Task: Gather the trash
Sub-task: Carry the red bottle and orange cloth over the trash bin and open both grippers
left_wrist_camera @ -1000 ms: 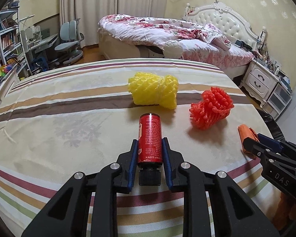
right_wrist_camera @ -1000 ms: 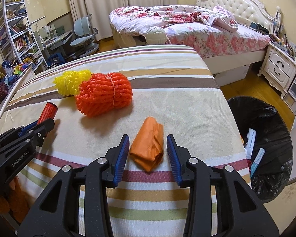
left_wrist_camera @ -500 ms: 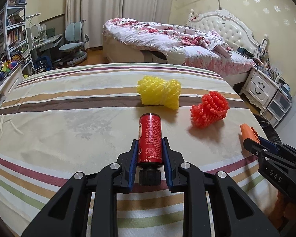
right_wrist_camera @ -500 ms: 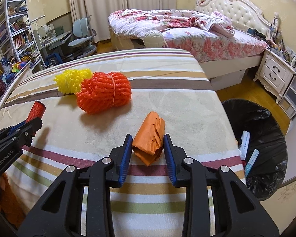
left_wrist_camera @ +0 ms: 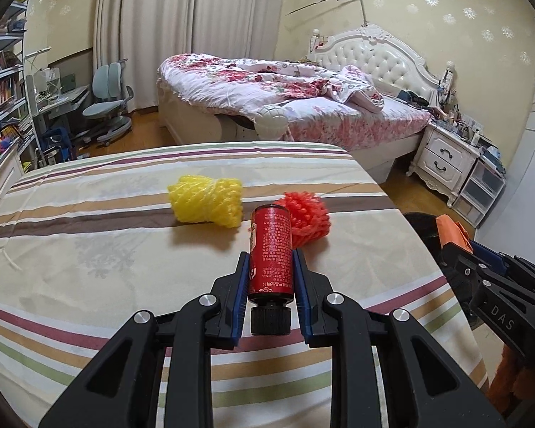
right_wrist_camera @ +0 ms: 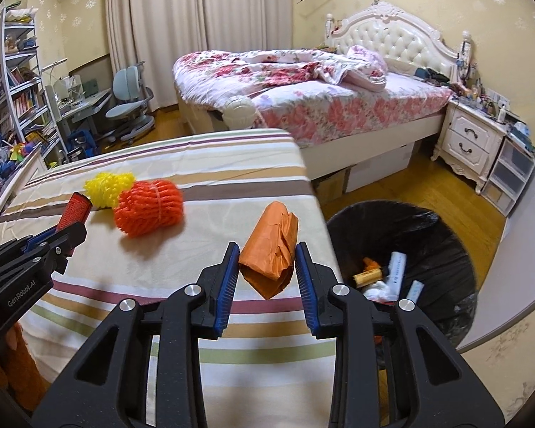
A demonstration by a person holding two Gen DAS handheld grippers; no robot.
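My left gripper [left_wrist_camera: 270, 267] is shut on a red bottle [left_wrist_camera: 270, 251] with a black cap, held above the striped tablecloth [left_wrist_camera: 89, 249]. Its red end [right_wrist_camera: 75, 207] also shows at the left of the right wrist view. My right gripper [right_wrist_camera: 266, 260] is shut on a folded orange paper bag [right_wrist_camera: 271, 249], lifted off the cloth near the table's right edge; the bag's tip [left_wrist_camera: 451, 230] shows in the left wrist view. A yellow foam net roll [left_wrist_camera: 206, 205] and an orange-red foam net roll [right_wrist_camera: 149, 206] lie on the table beyond the grippers.
A black-lined trash bin [right_wrist_camera: 406, 267] with several pieces of litter stands on the wood floor right of the table. Beyond are a bed [right_wrist_camera: 303, 92], a white nightstand [right_wrist_camera: 470, 142], a desk chair [right_wrist_camera: 128, 103] and bookshelves [right_wrist_camera: 10, 82].
Both grippers have risen and shifted right with their loads. The right jaws closed onto the orange bag and lifted it off the cloth; the bin now shows more fully.
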